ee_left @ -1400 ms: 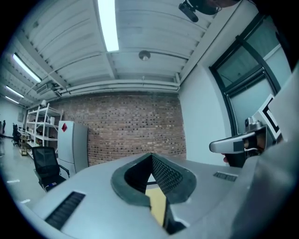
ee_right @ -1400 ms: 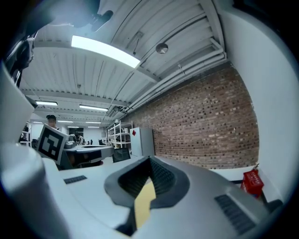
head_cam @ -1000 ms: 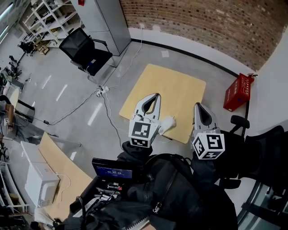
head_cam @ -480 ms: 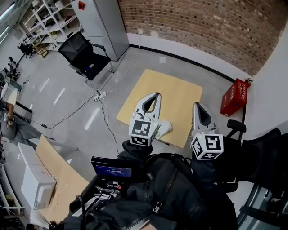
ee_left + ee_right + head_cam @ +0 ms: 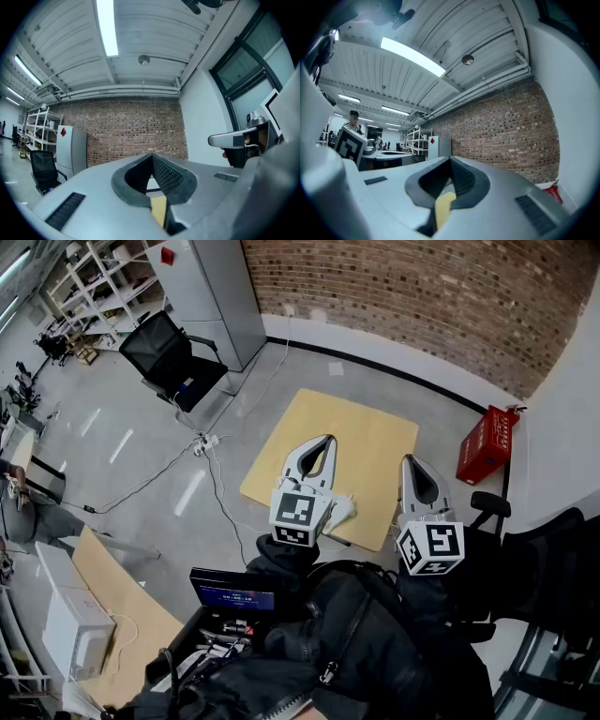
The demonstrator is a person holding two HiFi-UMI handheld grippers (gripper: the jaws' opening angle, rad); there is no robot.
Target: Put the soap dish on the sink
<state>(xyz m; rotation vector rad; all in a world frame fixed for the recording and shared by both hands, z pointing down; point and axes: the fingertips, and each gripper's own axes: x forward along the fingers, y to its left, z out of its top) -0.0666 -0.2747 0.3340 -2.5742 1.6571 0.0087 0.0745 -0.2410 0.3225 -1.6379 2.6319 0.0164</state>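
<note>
The soap dish is being shown by none of the views, so where it lies cannot be told, and the same is being found for the sink. Nothing is being held between the fingers of either gripper. The left gripper (image 5: pixel 324 441) is being held level in front of the person, and in the left gripper view its ribbed pads (image 5: pixel 167 175) are being pressed together at the tips, with only an empty hollow behind them. The right gripper (image 5: pixel 413 461) is being held level just beside it, apart from it, and in the right gripper view its pads (image 5: pixel 461 178) are likewise being pressed tip to tip on nothing. A small white thing (image 5: pixel 341 509) is being seen just beside the left gripper's marker cube (image 5: pixel 298 517); what it is cannot be made out. The right gripper's marker cube (image 5: pixel 431 547) is being carried close to the person's dark jacket (image 5: pixel 375 652). Under both grippers a tan square board (image 5: pixel 349 448) is being seen against the grey floor (image 5: pixel 141 446). A red crate (image 5: pixel 487 444) is being kept near the foot of the brick wall (image 5: pixel 422 296), to the right of the board. A white cable with a power strip (image 5: pixel 206 442) is being trailed across the floor to the board's left, and further off a black office chair (image 5: pixel 169 357) is being kept beside a grey cabinet (image 5: pixel 220 296).
</note>
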